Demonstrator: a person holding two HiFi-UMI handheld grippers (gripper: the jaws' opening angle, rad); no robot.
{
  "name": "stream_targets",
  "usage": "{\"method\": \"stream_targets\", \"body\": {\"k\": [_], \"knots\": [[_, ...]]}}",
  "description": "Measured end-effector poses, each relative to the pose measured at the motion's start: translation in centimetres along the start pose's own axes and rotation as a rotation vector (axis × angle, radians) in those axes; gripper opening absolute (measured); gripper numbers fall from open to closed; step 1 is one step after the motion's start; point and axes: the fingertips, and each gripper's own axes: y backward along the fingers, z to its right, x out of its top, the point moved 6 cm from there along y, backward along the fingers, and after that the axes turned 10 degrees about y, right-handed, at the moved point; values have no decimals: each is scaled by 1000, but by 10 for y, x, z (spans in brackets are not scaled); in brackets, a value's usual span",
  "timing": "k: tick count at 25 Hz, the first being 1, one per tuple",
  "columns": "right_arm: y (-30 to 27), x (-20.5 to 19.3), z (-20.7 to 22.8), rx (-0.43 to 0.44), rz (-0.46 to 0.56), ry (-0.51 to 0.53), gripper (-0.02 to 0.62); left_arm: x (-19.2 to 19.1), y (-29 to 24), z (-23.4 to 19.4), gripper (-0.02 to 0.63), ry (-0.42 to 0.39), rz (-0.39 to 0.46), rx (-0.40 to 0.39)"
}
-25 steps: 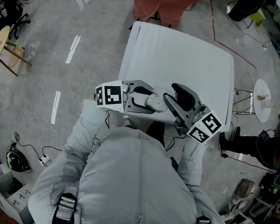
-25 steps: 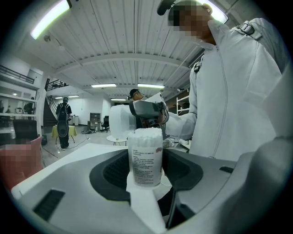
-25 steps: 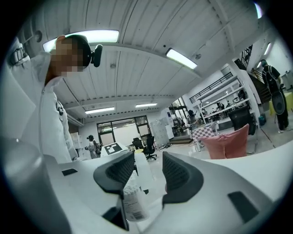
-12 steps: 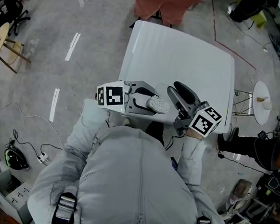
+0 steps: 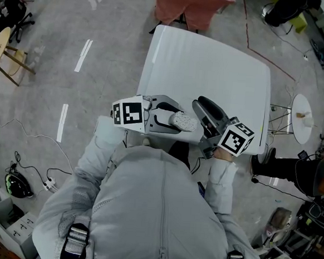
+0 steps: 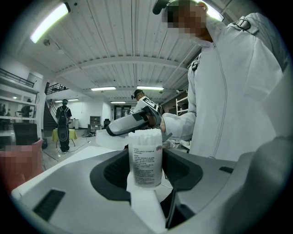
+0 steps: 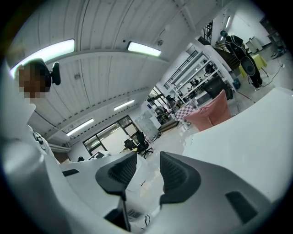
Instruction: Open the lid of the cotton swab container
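Left gripper [image 6: 146, 176] jaws pinch the clear plastic swab container [image 6: 145, 157], likely light and slippery; right gripper [image 7: 147, 176] jaws, just closing but apart, flank its lid [image 6: 145, 135].

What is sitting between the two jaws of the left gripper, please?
The cotton swab container stands upright there, clamped by the left gripper, as the left gripper view shows.

Head view steeply down; 2 gripper views level, sharing table [image 5: 212, 63].
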Motion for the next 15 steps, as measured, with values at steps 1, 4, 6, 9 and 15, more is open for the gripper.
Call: {"method": "stream_targets", "body": {"k": [1,4,6,9,15], "knots": [[0,1,-1,-2,-2,6,179,0,0,0,224,2,1,2],[0,3,-5,10,12,24,179,0,1,-3,224,12,8,26],[1,4,-8,17,36,29,179,-2,2,-4,224,18,9,56],[5,4,-13,-8,59,63,179,-7,6,-3,225,32,5,93],[11,12,-12,-64,120,118,179,-16,12,-12,224,85,-18,145]]}}
